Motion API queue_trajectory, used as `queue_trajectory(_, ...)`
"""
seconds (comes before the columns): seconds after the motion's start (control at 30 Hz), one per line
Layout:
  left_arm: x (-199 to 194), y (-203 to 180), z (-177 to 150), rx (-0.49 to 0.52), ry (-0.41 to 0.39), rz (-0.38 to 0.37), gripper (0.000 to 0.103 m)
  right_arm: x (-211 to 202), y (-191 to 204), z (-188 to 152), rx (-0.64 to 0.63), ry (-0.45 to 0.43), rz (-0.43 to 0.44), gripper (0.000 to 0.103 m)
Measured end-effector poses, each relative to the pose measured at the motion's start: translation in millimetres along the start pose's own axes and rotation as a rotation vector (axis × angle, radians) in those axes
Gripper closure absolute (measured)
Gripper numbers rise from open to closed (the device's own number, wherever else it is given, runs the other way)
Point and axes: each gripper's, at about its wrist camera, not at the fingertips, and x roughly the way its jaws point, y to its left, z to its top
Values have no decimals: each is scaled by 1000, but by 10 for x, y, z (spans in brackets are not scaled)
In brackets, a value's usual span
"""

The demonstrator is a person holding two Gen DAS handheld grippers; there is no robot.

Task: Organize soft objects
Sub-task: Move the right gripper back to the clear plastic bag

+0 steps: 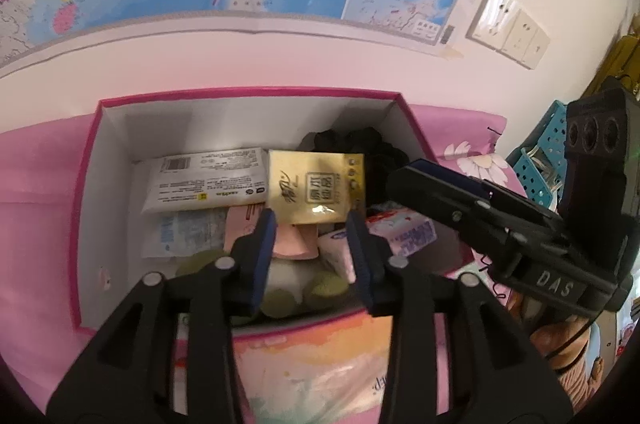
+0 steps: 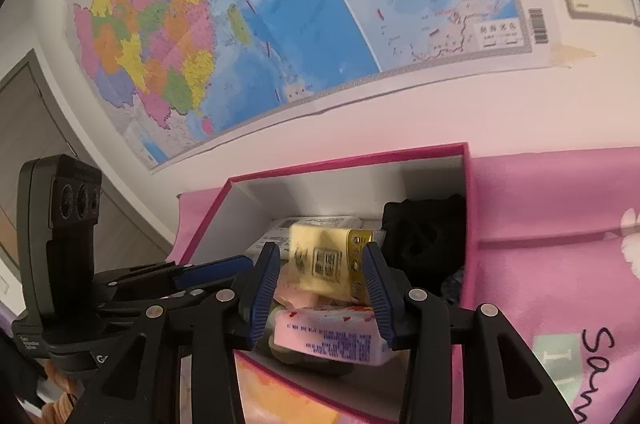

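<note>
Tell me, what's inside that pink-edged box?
The box holds a gold packet on top, a white wipes pack, a pink tissue pack and black fabric. Whatever lies beneath is covered.

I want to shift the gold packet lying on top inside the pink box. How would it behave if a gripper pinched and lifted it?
The gold packet looks like a flat, glossy foil pouch, so it is probably light and may slip between the pads. It rests tilted on other soft packs, so a push would likely slide it. Pinched at one edge, it may sag or bend.

left wrist: close, down into box | right wrist: close, shallower | shared: box interior
</note>
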Motion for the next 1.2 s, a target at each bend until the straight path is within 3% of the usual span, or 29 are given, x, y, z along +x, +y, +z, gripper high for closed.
queue_trajectory(0.13, -235, -55, -120, 53, -67, -7, 58, -147, 40, -33, -18, -14, 8, 55)
queue_trajectory(0.43, -701, -154, -476, 121, -113, -86, 57, -602, 303, -257, -86, -28, 56, 51)
queue_trajectory(0.6, -859, -247, -789, 170, -119, -118, 48, -882, 454, -522, -121, -14, 99, 41)
queue_trajectory(0.83, -813, -353, -1352, 205, -30, -180, 48, -1098, 423, -1139, -90, 79, 112, 41)
queue_trajectory(1.2, -514, -603, -2145, 260, 199, -323, 48, -1439, -44, -2174, 114, 284, -9, 41)
